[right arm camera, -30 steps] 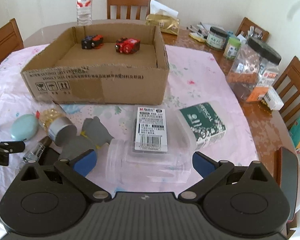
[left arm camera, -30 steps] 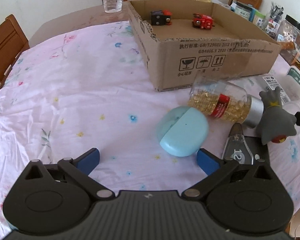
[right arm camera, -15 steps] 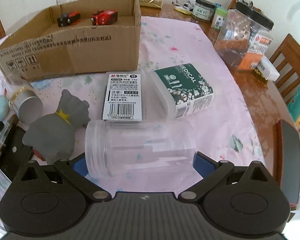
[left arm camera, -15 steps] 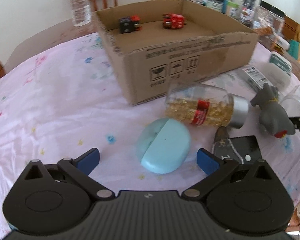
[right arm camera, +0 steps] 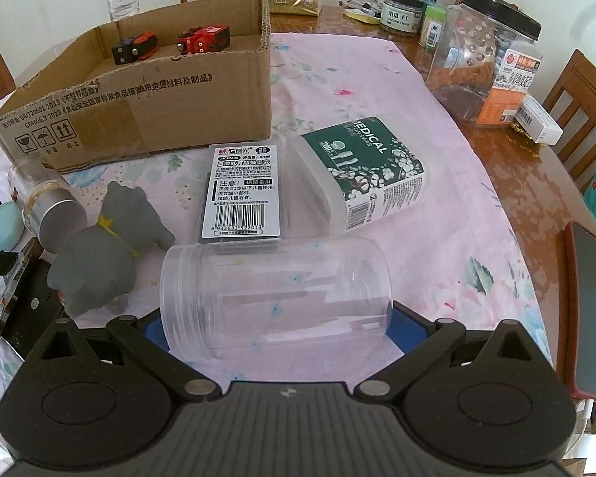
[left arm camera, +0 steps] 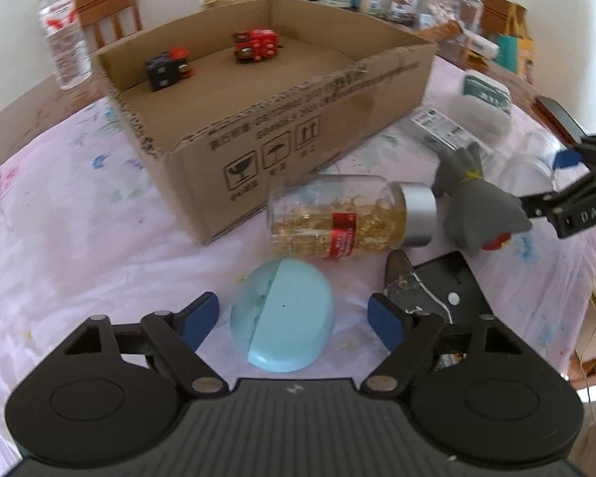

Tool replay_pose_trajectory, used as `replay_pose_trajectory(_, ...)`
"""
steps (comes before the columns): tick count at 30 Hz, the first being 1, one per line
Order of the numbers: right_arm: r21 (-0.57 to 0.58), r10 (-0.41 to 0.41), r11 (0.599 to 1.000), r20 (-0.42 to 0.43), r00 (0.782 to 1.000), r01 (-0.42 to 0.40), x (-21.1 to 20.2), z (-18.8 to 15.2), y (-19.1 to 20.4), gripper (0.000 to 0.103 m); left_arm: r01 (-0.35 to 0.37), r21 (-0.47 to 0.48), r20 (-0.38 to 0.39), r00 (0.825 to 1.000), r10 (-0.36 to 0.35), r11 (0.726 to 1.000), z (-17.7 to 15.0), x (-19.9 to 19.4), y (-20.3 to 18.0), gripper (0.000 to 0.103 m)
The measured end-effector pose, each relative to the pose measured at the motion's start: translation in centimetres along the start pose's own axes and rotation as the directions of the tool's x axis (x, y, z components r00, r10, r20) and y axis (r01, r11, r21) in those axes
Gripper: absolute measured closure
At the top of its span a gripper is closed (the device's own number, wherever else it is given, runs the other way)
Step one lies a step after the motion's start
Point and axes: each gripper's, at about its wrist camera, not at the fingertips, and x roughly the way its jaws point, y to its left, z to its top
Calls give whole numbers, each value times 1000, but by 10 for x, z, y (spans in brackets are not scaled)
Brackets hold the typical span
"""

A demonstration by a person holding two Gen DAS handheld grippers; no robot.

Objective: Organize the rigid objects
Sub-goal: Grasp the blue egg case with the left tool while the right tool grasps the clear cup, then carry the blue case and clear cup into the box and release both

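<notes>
My left gripper [left arm camera: 294,320] is open, its blue pads on either side of a round light-blue case [left arm camera: 282,320] on the cloth, not touching it. My right gripper [right arm camera: 276,330] is open around a clear empty plastic jar [right arm camera: 274,298] lying on its side; the pads sit at both ends of it. An open cardboard box [left arm camera: 298,139] holds a black-and-red toy [left arm camera: 167,67] and a red toy [left arm camera: 254,43]. A capsule bottle [left arm camera: 337,218], a grey rubber toy [left arm camera: 476,206], a pencil-lead pack [right arm camera: 242,190] and a cotton swab box [right arm camera: 361,171] lie nearby.
A nail clipper [left arm camera: 405,282] and a black flat object [left arm camera: 453,290] lie right of the blue case. A water bottle [left arm camera: 61,31] stands behind the box. Jars [right arm camera: 484,59], a phone [right arm camera: 588,310] and chairs [right arm camera: 576,99] are at the table's right side.
Both grippers moved forward. The left one came up around the blue case. The right one closed in on the clear jar, which now fills its jaws.
</notes>
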Motion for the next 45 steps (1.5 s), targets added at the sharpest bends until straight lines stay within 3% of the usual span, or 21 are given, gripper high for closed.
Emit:
replay_pose_trajectory(12, -23, 11, 1000, -12, 1000, -11, 1, 2, -1, 0, 39, 72, -24, 999, -37, 997, 5, -3, 9, 41)
replay_pose_trajectory(14, -29, 2, 1000, -17, 1000, -3, 1, 4, 1, 0, 42, 77, -29, 999, -40, 996, 5, -3, 8, 50)
replay_pose_trajectory(45, -110, -22, 994, -18, 1000, 19, -27, 27, 5, 7, -3, 33, -65, 998, 5, 999, 10, -15, 5, 51)
